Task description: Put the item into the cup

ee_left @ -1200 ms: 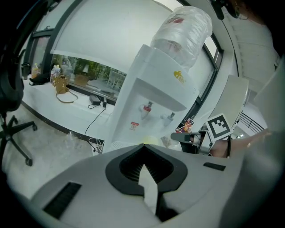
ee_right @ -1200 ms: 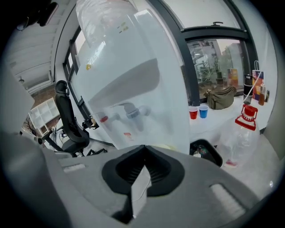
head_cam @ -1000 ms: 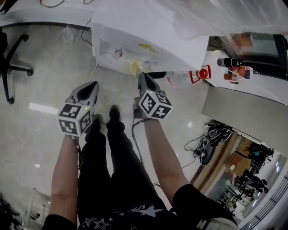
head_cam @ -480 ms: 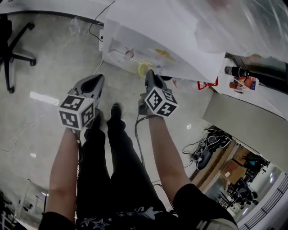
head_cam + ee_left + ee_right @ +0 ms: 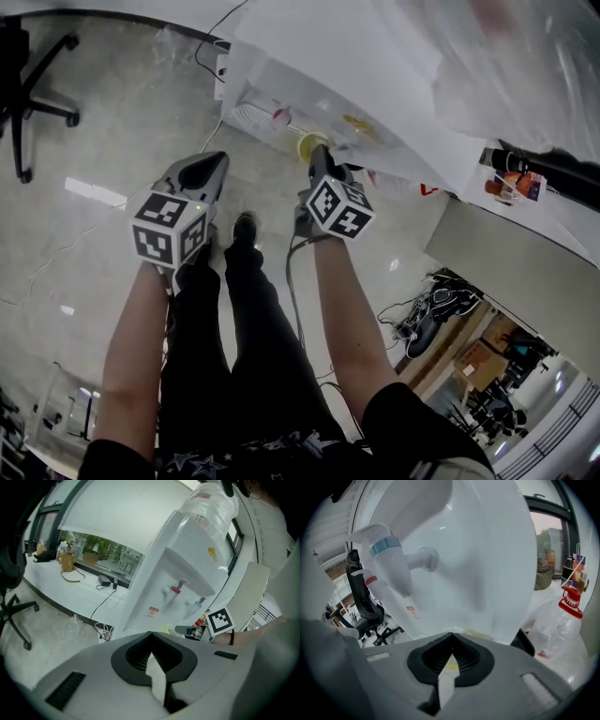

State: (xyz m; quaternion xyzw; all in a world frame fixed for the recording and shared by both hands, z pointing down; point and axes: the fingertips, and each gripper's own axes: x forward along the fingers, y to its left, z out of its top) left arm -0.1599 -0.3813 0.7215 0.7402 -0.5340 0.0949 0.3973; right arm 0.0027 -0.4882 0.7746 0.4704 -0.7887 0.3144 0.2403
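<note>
A white water dispenser (image 5: 349,73) stands in front of me. A yellow cup (image 5: 308,146) sits in its tap recess. My right gripper (image 5: 318,155) is shut and empty, its tips right beside the cup. In the right gripper view the blue-ringed tap (image 5: 390,558) hangs close above, and the cup's yellow rim (image 5: 474,634) peeks over the shut jaws. My left gripper (image 5: 215,163) is shut with nothing in it, left of the dispenser and lower. The left gripper view shows the dispenser's red tap (image 5: 174,589) and the right gripper's marker cube (image 5: 219,621). No loose item is visible.
A black office chair (image 5: 26,86) stands at the far left on the glossy floor. A cable (image 5: 208,58) runs to the dispenser's base. A clear bottle with a red cap (image 5: 569,603) stands right of the dispenser. Clutter and cables (image 5: 427,314) lie at the lower right.
Both grippers have moved forward toward the dispenser. The right gripper's tips have come up to the yellow cup. Both stayed shut.
</note>
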